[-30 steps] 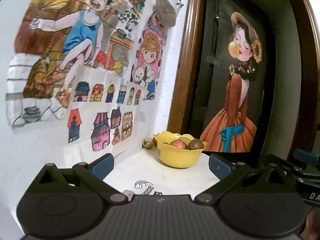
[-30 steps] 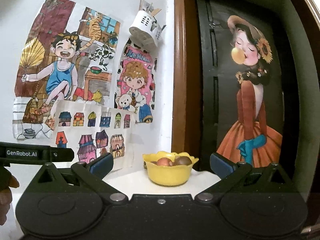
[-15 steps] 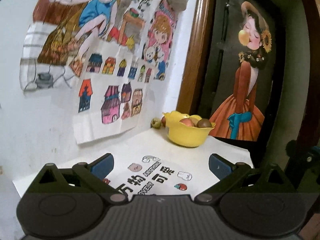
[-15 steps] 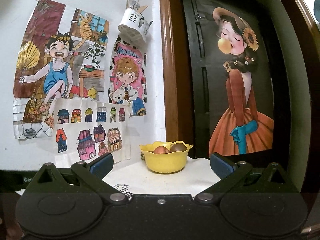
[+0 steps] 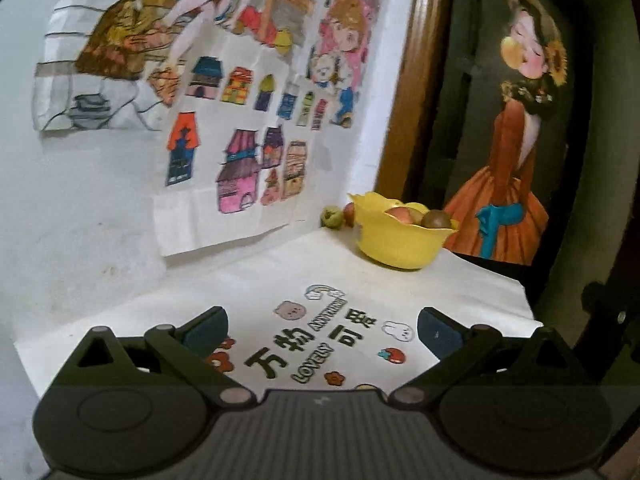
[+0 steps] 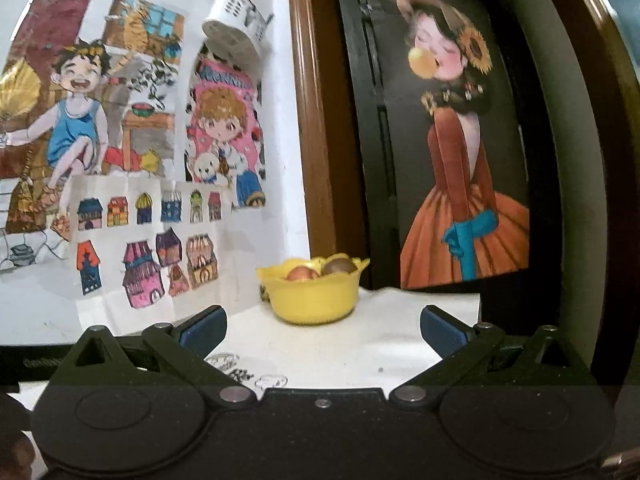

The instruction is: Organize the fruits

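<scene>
Two loose fruits (image 5: 335, 217) lie just behind the yellow bowl (image 5: 400, 240) on the counter (image 5: 256, 280), ahead of both spread, empty hand-held grippers, left (image 5: 322, 326) and right (image 6: 323, 328).

Home corner, children's drawings (image 6: 144, 240) taped on wall, wooden doorframe (image 6: 310, 120)

A bowl (image 5: 396, 246) sits on the table (image 5: 256, 280) at its far corner, with fruits (image 5: 416, 216) in it. Two more fruits (image 5: 334, 217) lie behind it to the left, against the wall (image 5: 80, 200).
</scene>
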### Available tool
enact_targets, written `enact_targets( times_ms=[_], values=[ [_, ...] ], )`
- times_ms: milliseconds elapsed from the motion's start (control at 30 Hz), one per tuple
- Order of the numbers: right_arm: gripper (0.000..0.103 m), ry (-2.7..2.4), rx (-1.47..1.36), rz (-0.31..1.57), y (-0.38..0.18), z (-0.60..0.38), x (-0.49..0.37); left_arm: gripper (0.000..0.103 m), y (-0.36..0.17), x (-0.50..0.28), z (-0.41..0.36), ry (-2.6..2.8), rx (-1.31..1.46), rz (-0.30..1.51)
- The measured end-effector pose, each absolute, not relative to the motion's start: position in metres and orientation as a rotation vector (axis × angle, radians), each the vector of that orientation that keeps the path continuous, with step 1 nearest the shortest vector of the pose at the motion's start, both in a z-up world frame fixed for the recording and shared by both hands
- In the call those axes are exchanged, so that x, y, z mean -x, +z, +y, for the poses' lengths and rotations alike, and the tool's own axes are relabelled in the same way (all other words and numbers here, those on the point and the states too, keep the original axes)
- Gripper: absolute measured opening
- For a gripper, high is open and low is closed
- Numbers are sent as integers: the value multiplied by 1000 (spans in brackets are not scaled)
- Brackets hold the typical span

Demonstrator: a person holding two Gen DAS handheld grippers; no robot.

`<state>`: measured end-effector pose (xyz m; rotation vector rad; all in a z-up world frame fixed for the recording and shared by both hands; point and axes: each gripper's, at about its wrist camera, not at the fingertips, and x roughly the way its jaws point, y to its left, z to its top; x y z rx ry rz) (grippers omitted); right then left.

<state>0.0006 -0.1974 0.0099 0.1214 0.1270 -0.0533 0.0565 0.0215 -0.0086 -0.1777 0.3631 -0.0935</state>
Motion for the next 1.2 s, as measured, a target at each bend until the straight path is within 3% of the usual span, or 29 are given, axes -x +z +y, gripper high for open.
enact_targets(
  times_ms=[1200],
  values=[
    [102, -23, -147, 234, -28, -209, -1, 103, -41, -59, 5, -89, 165, 375]
  ],
)
